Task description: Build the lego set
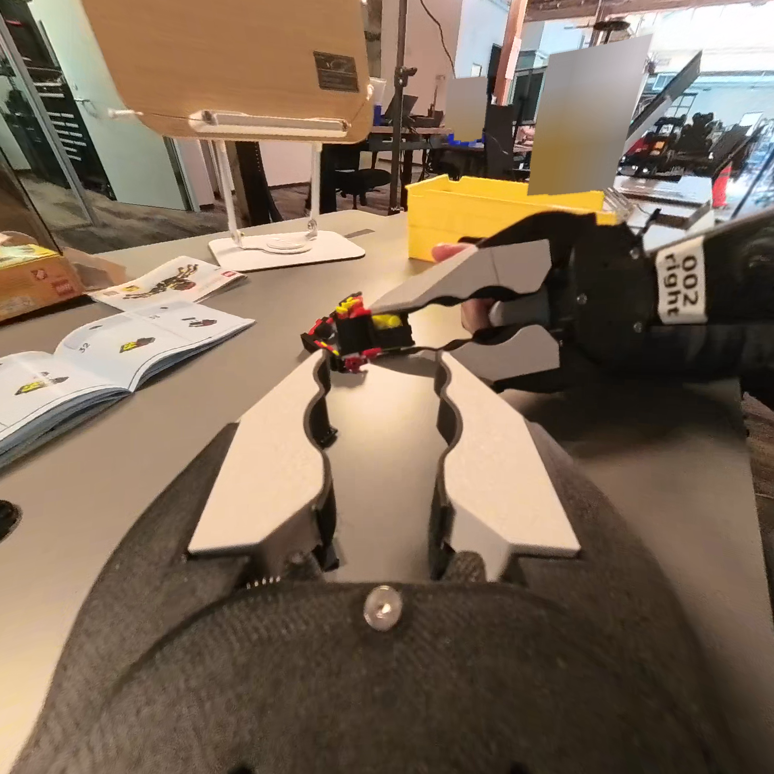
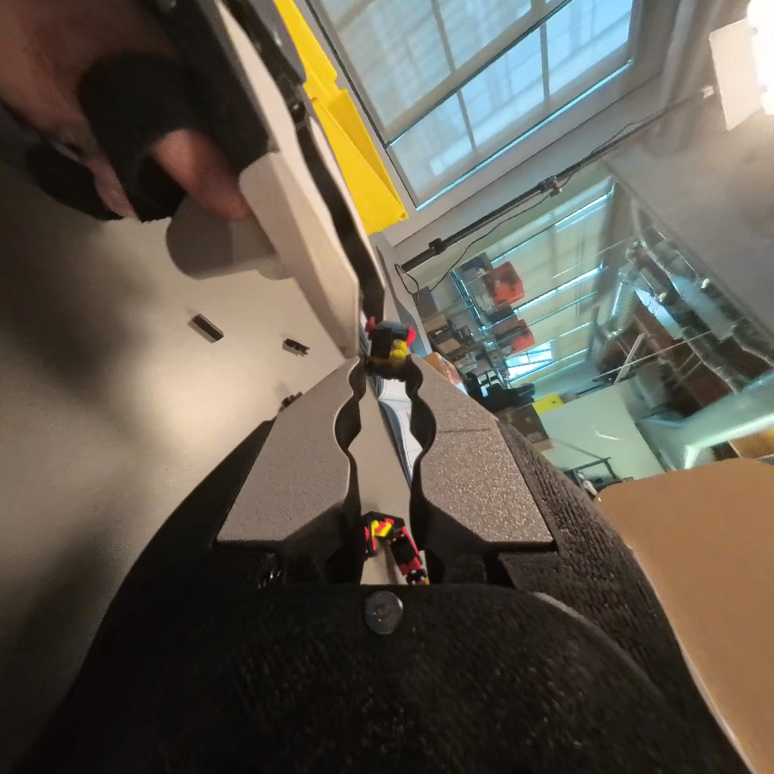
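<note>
Here, mid-assembly: black, red and yellow lego model (image 1: 360,331) pinched between the right tongs (image 1: 402,331), at centre frame in the left wrist view, just above the grey bench (image 1: 125,460). Left tongs (image 1: 379,364) spread apart and holding nothing, tips just below the model, near touching it. Probably a hand-over or a bracing step, the model being presented for a further piece or a re-grip. Next move likely calls for closing the left tongs gently on the black body, clear of the thin red limbs, without twisting joints loose. Open instruction booklet (image 1: 104,356) at left of frame, yellow bin (image 1: 460,218) behind at upper right. In the right wrist view, model (image 2: 389,352) small and blurred at the tips; a second red and yellow sub-assembly (image 2: 393,544) half hidden near the tongs' base; small dark loose pieces (image 2: 207,327) on the bench at left, too blurred to identify. Exact contact with the left tongs hard to judge.
</note>
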